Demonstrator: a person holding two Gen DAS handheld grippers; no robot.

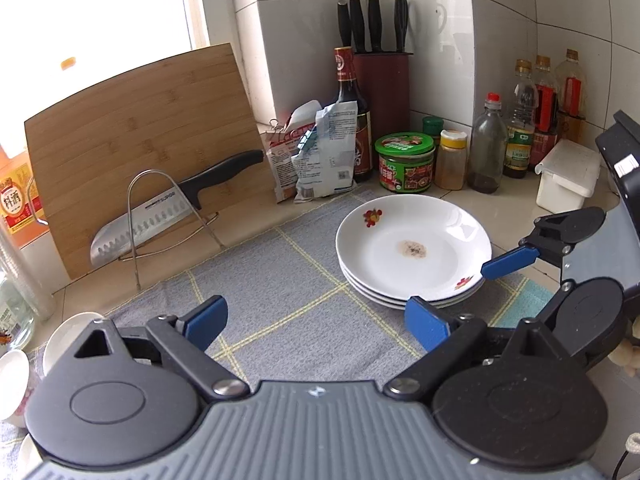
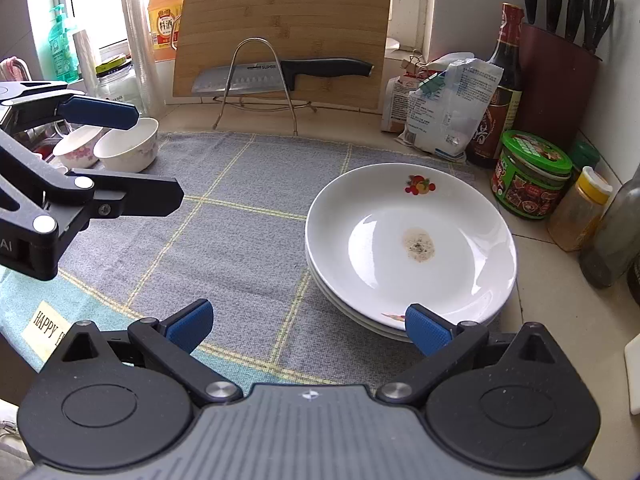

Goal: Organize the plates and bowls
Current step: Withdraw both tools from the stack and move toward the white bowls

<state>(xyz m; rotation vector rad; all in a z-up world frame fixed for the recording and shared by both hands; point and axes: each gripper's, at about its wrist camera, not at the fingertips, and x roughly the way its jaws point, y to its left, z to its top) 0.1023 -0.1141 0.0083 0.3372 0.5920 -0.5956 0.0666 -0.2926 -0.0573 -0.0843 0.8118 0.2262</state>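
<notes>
Your stack of plates sits on the right part of the grey checked cloth, the top plate stained at its centre. Two bowls stand at the cloth's far left corner. Your left gripper and right gripper both hang spread wide with nothing between the pads. Beyond, a bamboo cutting board leans against the tiled wall, a knife racked before it; jars and bottles crowd the right corner.
</notes>
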